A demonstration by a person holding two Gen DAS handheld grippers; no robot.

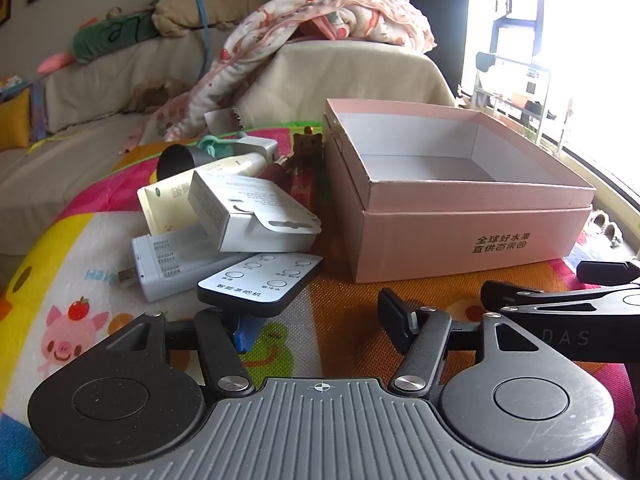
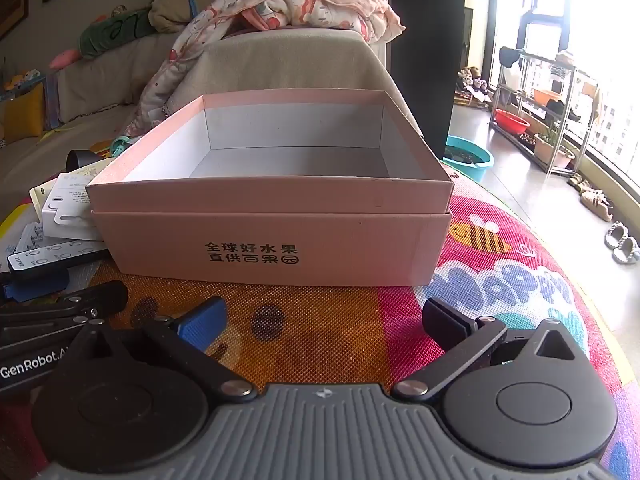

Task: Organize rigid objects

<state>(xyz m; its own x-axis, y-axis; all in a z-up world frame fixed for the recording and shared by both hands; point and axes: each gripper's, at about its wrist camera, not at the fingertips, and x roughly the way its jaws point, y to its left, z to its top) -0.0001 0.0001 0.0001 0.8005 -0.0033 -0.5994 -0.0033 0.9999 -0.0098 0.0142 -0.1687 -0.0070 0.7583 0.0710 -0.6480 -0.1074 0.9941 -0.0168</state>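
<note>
An open pink cardboard box with an empty white inside stands on the colourful play mat. Left of it lies a pile: a white remote, a white battery charger, a white carton, a cream pouch, a dark cup and a small brown cat figure. My left gripper is open, its left finger under the remote's near end. My right gripper is open and empty, in front of the box.
A beige sofa with a patterned blanket and plush toys stands behind the mat. In the right wrist view a teal basin, a shelf rack and slippers sit on the floor to the right by the windows.
</note>
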